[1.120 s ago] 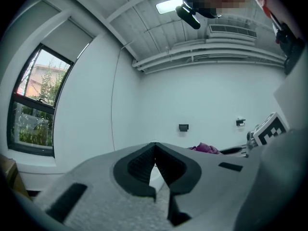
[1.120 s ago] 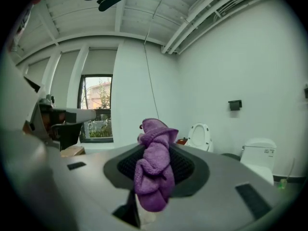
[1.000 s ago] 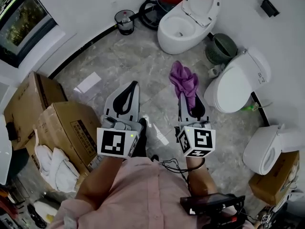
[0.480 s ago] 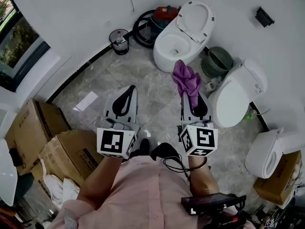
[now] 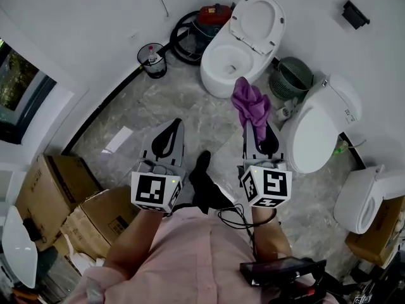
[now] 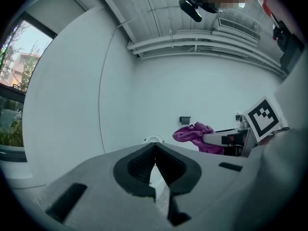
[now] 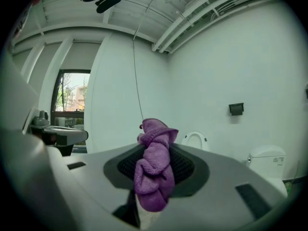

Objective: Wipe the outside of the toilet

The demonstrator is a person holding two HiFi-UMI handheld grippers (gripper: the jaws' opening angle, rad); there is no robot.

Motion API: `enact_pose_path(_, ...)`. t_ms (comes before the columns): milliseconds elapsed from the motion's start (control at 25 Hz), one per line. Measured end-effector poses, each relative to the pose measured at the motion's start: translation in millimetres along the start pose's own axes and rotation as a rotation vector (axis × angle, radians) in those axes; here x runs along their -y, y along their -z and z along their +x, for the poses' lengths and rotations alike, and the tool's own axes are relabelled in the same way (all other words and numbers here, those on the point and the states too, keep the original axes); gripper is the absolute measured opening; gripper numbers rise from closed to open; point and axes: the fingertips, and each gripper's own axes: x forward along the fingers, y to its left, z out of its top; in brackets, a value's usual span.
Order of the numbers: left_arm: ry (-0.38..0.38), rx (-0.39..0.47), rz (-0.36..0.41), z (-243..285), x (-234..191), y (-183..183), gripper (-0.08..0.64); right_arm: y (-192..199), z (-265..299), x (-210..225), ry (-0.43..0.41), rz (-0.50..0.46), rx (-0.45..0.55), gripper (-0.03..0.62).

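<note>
Toilet [image 5: 231, 56], white with its lid raised, stands on the grey stone floor [image 5: 158, 106] against the far wall. It is at top centre of the head view, and nothing touches it.

Compared with a second ago, the whole scene has slid down and to the left. The window [image 5: 16, 84] has shrunk against the left edge. The cardboard boxes [image 5: 60, 185] have dropped toward the lower left corner, and the toilet now sits nearer the person. One dark shoe [image 5: 201, 164] now shows between the two claws, stepping forward.

The left claw [image 5: 169, 128] is held out level, its jaws together with nothing between them. The right claw [image 5: 256, 132] is clamped on a purple cloth [image 5: 251, 101]. In the head view the cloth's bunched top has come up close to the front of the bowl but remains apart from it.

This reads as an approach. The person appears to be walking up to the toilet, and wiping its outside has not started.

To the right stand a closed toilet [image 5: 313, 128] and a third toilet [image 5: 357, 198].

As for writing, the boxes carry dark print and the closed toilet's lid has a small label, both too small to read. The marker cubes [image 5: 155, 192] show black-and-white square patterns, not words.
</note>
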Motion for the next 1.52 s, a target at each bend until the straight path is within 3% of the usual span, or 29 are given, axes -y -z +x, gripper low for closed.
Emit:
enact_pose_path(440,0.069,-0.049,0.028,160.5,-70.6,22.0,0.006,40.9,157.1,46.6,0.052,0.062,-0.075,0.129)
enact_pose_path(880,0.099,-0.007,0.069,246.5,-111.5,-33.0,0.006,-22.8,250.6,58.6,0.046,0.086,0.0,0.129)
enact_pose_path(1120,0.113,0.008,0.042,283.8,-165.9,-26.4,0.006,-25.1,296.5,48.7,0.1,0.076,0.011,0.13)
enact_pose_path(1360,0.204,-0.024,-0.012,329.1,-212.5,5.0,0.005,-7.3,352.5,36.0,0.213,0.1,-0.028,0.129)
enact_pose_path(1520,0.301,-0.057,0.009,362.8,-242.6,26.8,0.005,2.4,398.9,20.7,0.278,0.115,-0.014,0.129)
